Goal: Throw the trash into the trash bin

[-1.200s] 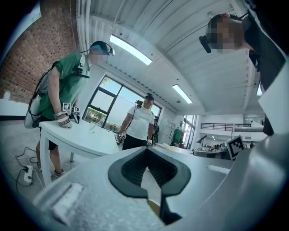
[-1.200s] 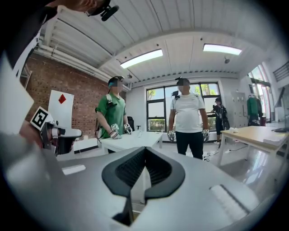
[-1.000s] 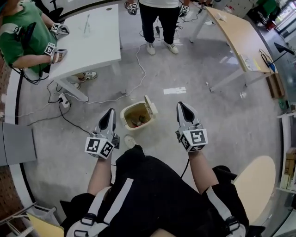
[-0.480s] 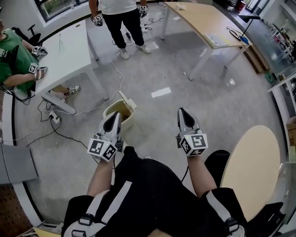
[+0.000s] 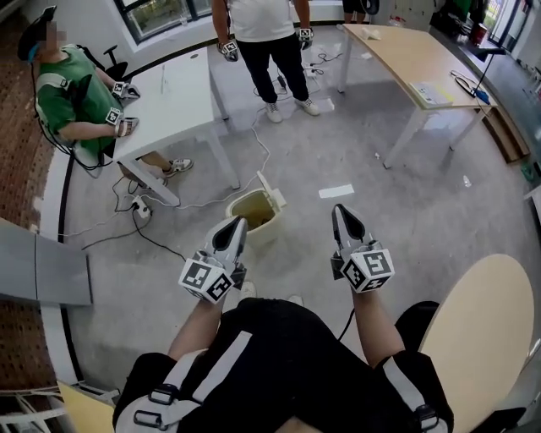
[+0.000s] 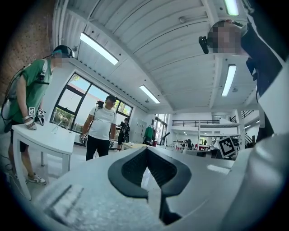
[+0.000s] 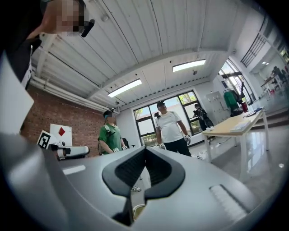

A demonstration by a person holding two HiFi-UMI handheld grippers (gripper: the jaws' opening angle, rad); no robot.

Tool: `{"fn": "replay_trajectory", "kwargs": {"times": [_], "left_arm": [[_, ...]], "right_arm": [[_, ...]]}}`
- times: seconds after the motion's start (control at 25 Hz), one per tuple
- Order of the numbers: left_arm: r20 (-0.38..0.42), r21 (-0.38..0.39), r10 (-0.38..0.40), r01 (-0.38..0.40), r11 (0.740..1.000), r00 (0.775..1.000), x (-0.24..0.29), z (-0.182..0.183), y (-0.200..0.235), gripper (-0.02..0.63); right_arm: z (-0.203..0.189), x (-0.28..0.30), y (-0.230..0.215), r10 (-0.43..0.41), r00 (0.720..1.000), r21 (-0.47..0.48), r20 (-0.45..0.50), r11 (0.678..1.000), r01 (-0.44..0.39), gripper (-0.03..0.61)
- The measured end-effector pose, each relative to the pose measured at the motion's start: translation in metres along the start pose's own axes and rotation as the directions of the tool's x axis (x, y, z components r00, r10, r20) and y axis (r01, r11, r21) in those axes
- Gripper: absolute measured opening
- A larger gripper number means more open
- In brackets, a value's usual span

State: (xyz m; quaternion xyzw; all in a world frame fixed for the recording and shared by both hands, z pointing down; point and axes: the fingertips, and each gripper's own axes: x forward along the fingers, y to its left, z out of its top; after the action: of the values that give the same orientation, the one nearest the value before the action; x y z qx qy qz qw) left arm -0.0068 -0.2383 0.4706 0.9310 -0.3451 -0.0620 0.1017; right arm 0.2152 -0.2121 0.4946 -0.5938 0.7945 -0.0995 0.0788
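A cream trash bin [image 5: 263,234] stands on the grey floor with its lid [image 5: 272,188] tipped open and brownish trash inside. My left gripper [image 5: 237,221] points level, its tip over the bin's near left rim in the head view; its jaws are shut and hold nothing. My right gripper [image 5: 340,210] is to the right of the bin and apart from it, also shut and empty. In the left gripper view my left gripper [image 6: 146,150] shows closed pads, and in the right gripper view my right gripper [image 7: 145,149] does too.
A white table [image 5: 169,93] with a seated person in green [image 5: 72,101] is at the far left. A person in a white shirt [image 5: 262,25] stands beyond the bin. A wooden table [image 5: 414,59] is far right, a round beige table [image 5: 482,338] near right. Cables [image 5: 161,241] and a paper scrap [image 5: 336,191] lie on the floor.
Both grippers have swung across the floor and risen a little. The bin, midway between them a second ago, now lies just past the left gripper's tip. Both stayed shut.
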Motion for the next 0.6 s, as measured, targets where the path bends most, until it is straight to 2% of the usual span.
{"fn": "replay_trajectory", "kwargs": {"times": [0.12, 0.2, 0.4, 0.6], "left_arm": [[0.041, 0.036, 0.004, -0.006, 0.999, 0.999, 0.0, 0.023, 0.0, 0.0], [0.067, 0.067, 0.006, -0.011, 0.998, 0.998, -0.003, 0.037, 0.004, 0.0], [0.141, 0.113, 0.031, -0.047, 0.992, 0.99, -0.019, 0.077, 0.031, 0.0], [0.146, 0.108, 0.076, -0.092, 0.99, 0.986, -0.044, 0.08, 0.069, 0.0]], "right_arm": [[0.016, 0.009, 0.023, 0.089, 0.996, -0.038, 0.027, 0.995, -0.087, 0.003], [0.022, 0.012, 0.035, 0.113, 0.993, -0.059, 0.045, 0.992, -0.111, 0.003], [0.044, 0.023, 0.06, 0.12, 0.987, -0.073, 0.106, 0.991, -0.112, 0.003], [0.044, 0.035, 0.075, 0.101, 0.988, -0.071, 0.117, 0.993, -0.093, 0.003]]}}
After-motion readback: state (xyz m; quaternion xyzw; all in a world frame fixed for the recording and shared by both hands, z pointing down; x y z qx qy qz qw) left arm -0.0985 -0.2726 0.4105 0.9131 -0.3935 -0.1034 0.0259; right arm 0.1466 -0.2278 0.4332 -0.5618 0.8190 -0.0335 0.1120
